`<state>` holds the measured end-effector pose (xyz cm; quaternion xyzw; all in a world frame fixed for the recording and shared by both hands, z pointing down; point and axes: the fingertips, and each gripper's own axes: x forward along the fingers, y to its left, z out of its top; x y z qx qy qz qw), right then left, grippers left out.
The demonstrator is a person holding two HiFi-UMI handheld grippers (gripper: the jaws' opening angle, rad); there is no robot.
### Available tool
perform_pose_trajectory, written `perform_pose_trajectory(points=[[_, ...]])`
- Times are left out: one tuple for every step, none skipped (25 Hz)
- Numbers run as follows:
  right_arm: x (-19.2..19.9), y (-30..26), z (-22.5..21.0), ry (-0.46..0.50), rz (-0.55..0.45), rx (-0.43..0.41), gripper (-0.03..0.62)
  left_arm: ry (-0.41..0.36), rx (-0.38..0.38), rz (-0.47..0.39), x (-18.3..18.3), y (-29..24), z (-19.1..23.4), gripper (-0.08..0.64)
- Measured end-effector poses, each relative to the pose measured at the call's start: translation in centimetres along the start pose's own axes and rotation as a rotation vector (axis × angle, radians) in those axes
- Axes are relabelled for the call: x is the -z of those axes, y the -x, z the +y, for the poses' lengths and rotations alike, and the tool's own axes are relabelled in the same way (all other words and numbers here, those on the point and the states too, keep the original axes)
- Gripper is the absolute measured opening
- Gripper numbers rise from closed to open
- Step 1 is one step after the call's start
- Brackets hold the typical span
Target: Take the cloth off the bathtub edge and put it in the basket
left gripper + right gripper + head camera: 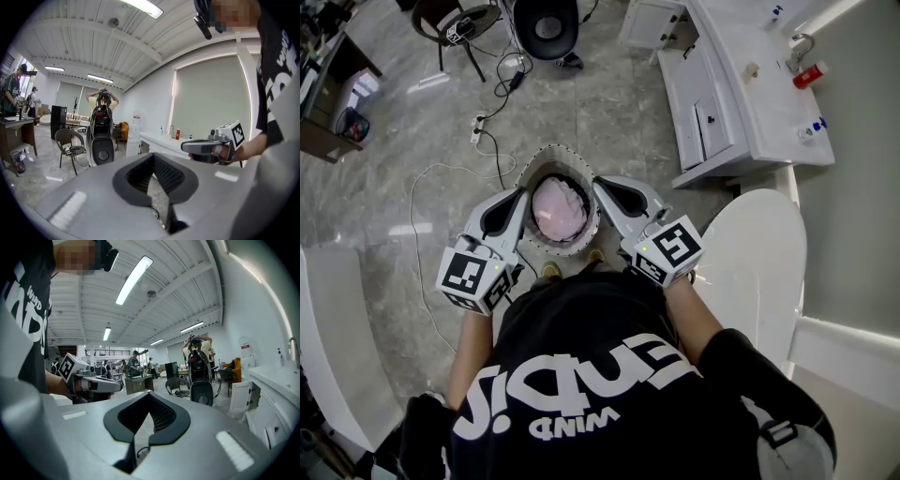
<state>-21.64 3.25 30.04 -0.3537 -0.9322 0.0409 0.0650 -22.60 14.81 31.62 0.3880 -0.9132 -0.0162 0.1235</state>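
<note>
The pink cloth point(558, 208) lies bunched inside the round basket point(581, 161) on the floor, straight in front of the person. My left gripper point(523, 195) hovers over the basket's left rim, my right gripper point(598, 186) over its right rim. Both are shut with nothing held between the jaws. In the left gripper view my own jaws point(152, 180) meet, and the right gripper point(211, 146) shows at the right. In the right gripper view the jaws point(143, 427) also meet, with the left gripper point(93, 383) at the left. The white bathtub point(759, 262) is at the right.
A white vanity counter point(741, 103) with a red bottle point(809, 75) stands at the back right. A cable point(427, 187) and power strip point(475, 128) lie on the floor left of the basket. A black machine point(546, 23) and chair point(455, 23) stand behind. Another white fixture point(337, 347) is at the left.
</note>
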Motion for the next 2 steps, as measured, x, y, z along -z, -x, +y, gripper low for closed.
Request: perform_pose_trajectory(points=[[0.02,-0.06,0.04,0.0,0.002,0.001,0.005,0.001,0.0,0.001,0.0,0.03,0.06,-0.003],[0.04,-0.12,0.08,0.0,0.003,0.002,0.005,0.002,0.0,0.002,-0.01,0.06,0.12,-0.003]])
